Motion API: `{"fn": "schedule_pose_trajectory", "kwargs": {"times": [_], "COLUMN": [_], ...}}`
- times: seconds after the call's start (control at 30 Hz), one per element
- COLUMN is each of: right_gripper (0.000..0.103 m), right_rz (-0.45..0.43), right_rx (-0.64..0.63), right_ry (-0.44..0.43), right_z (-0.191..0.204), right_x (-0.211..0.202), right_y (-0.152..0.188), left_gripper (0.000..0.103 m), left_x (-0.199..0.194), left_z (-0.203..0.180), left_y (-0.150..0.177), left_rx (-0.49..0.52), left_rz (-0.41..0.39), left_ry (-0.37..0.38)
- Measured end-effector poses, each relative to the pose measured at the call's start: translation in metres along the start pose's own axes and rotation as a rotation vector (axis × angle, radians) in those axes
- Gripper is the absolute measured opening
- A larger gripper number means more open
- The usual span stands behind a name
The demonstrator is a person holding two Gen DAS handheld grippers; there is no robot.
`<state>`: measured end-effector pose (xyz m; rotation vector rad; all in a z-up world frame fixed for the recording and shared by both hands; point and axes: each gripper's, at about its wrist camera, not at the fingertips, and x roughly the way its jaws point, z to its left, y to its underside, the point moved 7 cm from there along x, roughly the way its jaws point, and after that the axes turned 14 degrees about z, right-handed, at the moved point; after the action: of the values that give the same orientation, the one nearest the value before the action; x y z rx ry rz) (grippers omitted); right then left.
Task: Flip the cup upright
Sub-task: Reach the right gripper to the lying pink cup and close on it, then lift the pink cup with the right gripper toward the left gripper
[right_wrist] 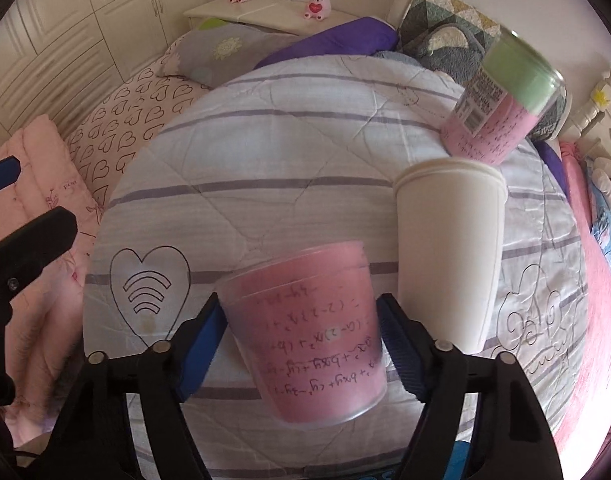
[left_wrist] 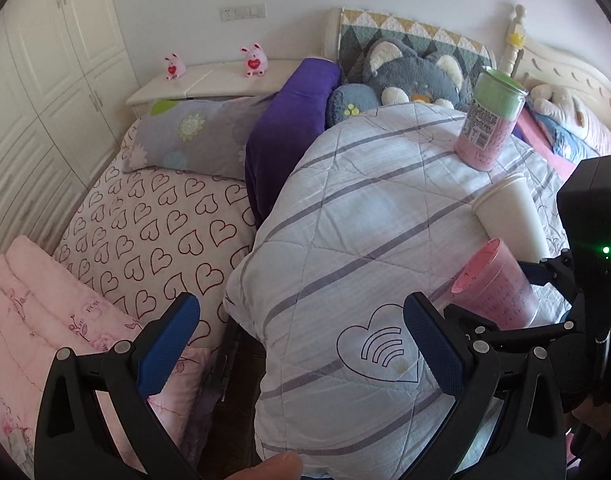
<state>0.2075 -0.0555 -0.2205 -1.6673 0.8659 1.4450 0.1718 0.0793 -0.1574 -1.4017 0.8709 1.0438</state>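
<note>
Three cups are sitting on the striped quilt (right_wrist: 289,168) covering the bed. The right tongs (right_wrist: 299,340) are flanking the pink cup (right_wrist: 305,340) in the lower centre of the right wrist frame, blue pads (right_wrist: 201,348) lying just beside its walls; whether they are actually pressing it, I cannot tell. That pink cup, covered in handwritten formulas, is lying tilted, its writing showing upside down. Just to its right the white cup (right_wrist: 449,248) is lying with its rim toward the top of the frame. Beyond it, upper right, the green-and-pink cup (right_wrist: 501,104) is leaning on the quilt. In the left wrist view the left tongs (left_wrist: 301,340) are gaping wide apart at the bottom of the frame, gripping nothing, hovering over the quilt's heart print (left_wrist: 381,344), with the pink cup showing at lower right.
</note>
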Motion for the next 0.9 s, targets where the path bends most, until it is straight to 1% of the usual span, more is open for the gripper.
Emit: {"fn": "schedule_pose_trajectory", "kwargs": {"times": [0.2,0.37,0.5,0.7,0.77,0.9], "right_gripper": [0.073,0.072,0.072,0.072,0.072,0.072], "right_rz": [0.000,-0.022,-0.052,-0.130,-0.168,-0.236], "right_rx": [0.026,0.060,0.088,0.128,0.148,0.216], "right_ry": [-0.046,-0.092,-0.149,-0.238,-0.249,-0.239], "right_z": [-0.006,-0.010,-0.015,-0.024,-0.033,-0.063], "right_x": [0.003,-0.001,-0.012,-0.044,-0.059,-0.086], "right_y": [-0.002,-0.003,-0.001,0.002,0.004,0.004], "left_gripper": [0.103,0.103,0.103,0.103,0.103,0.103], "left_x": [0.006,0.006,-0.001,-0.026,-0.034,-0.044], "left_z": [-0.002,-0.003,-0.001,-0.009,-0.017,-0.042], "left_y": [-0.002,-0.006,-0.010,-0.025,-0.035,-0.052], "left_rx": [0.004,0.002,-0.002,0.007,0.017,0.052], "left_rz": [0.012,0.010,-0.004,-0.065,-0.089,-0.120], "left_ry": [0.002,0.002,0.007,0.024,0.033,0.051]}}
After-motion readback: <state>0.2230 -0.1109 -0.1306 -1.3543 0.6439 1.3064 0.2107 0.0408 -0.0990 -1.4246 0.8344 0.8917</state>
